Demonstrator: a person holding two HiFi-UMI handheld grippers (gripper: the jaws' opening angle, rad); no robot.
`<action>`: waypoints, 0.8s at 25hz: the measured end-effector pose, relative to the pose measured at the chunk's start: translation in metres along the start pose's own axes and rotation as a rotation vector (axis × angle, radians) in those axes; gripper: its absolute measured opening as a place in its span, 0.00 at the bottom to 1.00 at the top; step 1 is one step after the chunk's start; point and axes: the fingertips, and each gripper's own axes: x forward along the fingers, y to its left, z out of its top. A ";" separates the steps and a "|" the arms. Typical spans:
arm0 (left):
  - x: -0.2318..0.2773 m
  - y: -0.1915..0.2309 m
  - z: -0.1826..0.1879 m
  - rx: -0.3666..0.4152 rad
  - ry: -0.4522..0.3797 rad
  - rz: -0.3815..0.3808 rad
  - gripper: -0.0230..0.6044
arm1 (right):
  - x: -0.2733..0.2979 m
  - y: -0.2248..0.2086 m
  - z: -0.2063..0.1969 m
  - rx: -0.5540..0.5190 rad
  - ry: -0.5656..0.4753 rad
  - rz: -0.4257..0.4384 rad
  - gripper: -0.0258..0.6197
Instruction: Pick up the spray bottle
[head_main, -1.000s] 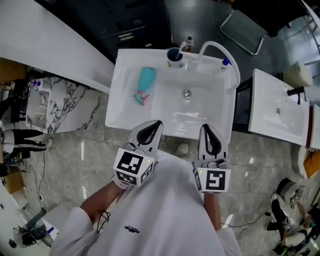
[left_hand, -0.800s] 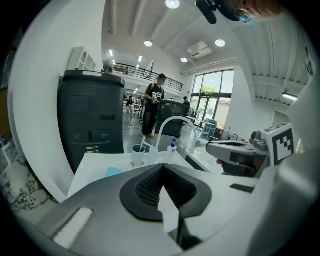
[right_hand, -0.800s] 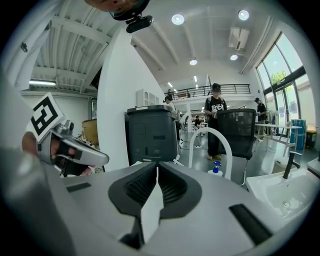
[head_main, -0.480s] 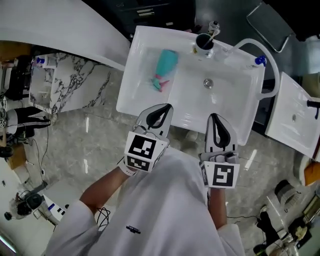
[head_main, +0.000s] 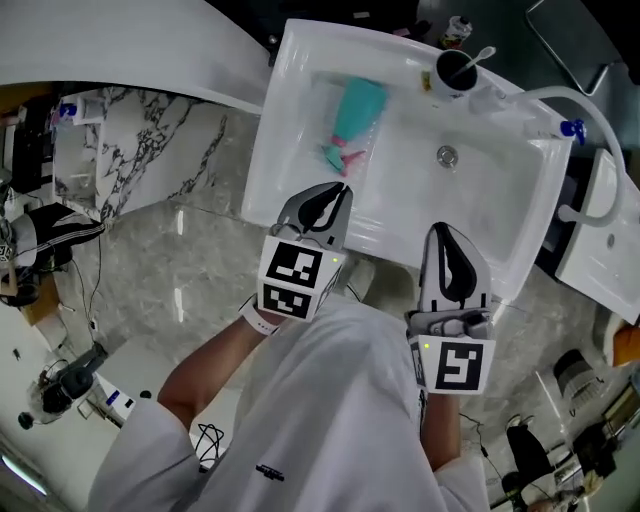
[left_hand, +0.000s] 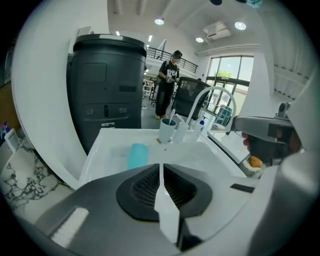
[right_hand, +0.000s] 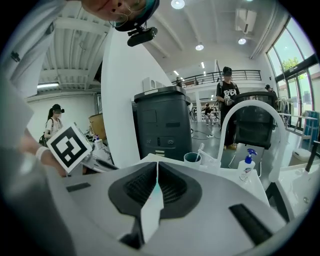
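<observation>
**Head view, left to right.** A marbled panel (head_main: 150, 160) is standing beside one white sink (head_main: 285, 130). One spray bottle (head_main: 357, 112) is lying on its side in the sink's shallow left section. Its body is teal and smooth, and its pink trigger head (head_main: 340, 158) is pointing toward the person. To its right, one drain (head_main: 447, 155) is sitting in the deeper basin. On the far rim, one dark cup (head_main: 458, 68) is holding a white brush, one white arched faucet (head_main: 560, 97) is curving over the basin, and one blue-capped pump bottle (head_main: 570, 128) is standing at the corner. A second basin (head_main: 600, 250) is showing at the right edge.

**Hand-held grippers (two).** The left hand-held gripper (head_main: 332, 198) is hanging over the sink's near rim, just short of the spray bottle, which is lying apart from it. Its jaws are pressed together on nothing. The right hand-held gripper (head_main: 447, 240) is hanging over the near rim below the drain. Its jaws are likewise pressed together and holding nothing.

**Left gripper view.** One black bin (left_hand: 105, 90) is rising behind the sink, and one person (left_hand: 169, 82) is standing in the background.
</observation>
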 end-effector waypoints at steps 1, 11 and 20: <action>0.005 0.005 -0.003 -0.006 0.006 0.002 0.04 | 0.004 0.002 -0.001 0.005 0.001 0.002 0.05; 0.072 0.053 -0.021 0.033 0.085 0.022 0.14 | 0.041 0.006 -0.035 0.067 0.076 -0.016 0.05; 0.127 0.085 -0.047 0.053 0.173 0.051 0.23 | 0.055 -0.007 -0.078 0.121 0.147 -0.043 0.05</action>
